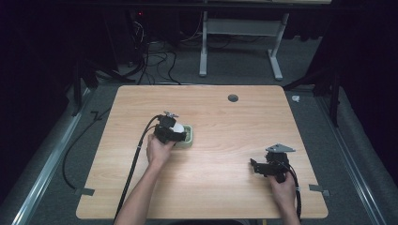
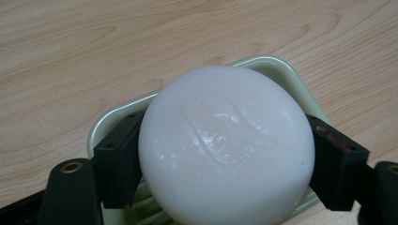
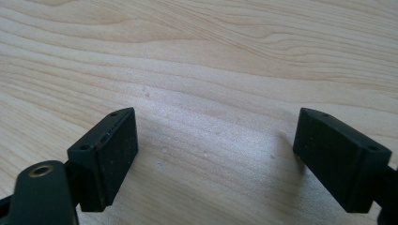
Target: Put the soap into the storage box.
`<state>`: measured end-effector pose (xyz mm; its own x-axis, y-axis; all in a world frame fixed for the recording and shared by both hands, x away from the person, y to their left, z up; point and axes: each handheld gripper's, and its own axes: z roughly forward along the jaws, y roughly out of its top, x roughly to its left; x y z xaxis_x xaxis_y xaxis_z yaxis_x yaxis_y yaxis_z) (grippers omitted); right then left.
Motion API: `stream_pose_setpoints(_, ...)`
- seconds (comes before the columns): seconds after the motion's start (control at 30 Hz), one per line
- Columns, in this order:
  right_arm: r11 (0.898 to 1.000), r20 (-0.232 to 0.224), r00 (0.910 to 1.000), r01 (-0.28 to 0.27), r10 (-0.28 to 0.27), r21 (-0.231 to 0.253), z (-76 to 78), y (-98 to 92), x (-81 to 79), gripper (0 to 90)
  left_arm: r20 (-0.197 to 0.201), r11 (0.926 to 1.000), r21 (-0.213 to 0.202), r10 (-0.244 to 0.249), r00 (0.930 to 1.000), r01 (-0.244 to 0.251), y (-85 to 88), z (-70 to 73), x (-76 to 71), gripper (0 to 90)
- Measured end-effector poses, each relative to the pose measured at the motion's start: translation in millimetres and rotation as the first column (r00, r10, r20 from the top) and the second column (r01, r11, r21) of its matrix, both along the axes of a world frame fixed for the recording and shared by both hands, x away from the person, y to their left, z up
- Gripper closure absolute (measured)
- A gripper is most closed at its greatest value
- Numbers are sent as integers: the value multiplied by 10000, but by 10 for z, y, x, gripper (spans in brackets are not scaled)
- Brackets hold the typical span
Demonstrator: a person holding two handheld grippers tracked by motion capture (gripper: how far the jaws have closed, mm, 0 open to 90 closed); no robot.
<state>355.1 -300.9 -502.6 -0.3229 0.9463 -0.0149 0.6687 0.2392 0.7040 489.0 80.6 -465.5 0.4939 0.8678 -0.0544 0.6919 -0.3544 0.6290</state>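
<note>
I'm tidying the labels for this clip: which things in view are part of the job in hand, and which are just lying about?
In the job:
- white soap bar, clamped in the left gripper
- pale green soap dish under it

Lying about:
- right gripper, open over bare table
- grey cap in the tabletop
- cables on the floor

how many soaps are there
1. The white round soap is clamped between the left gripper jaws, just above the pale green dish left of the table's middle. None seems hidden.
</note>
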Motion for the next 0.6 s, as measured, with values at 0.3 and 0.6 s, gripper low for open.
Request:
stream_pose_setpoints(0.3,10000,0,10000,-1,1,0,0,0,0,151,-4,9999,150,38,10000,-38,-21,-42,7,245)
stream_pose_setpoints(0.6,10000,-14,10000,8,-8,6,1,0,0,151,-25,9995,272,134,9999,-133,-43,-92,21,244)
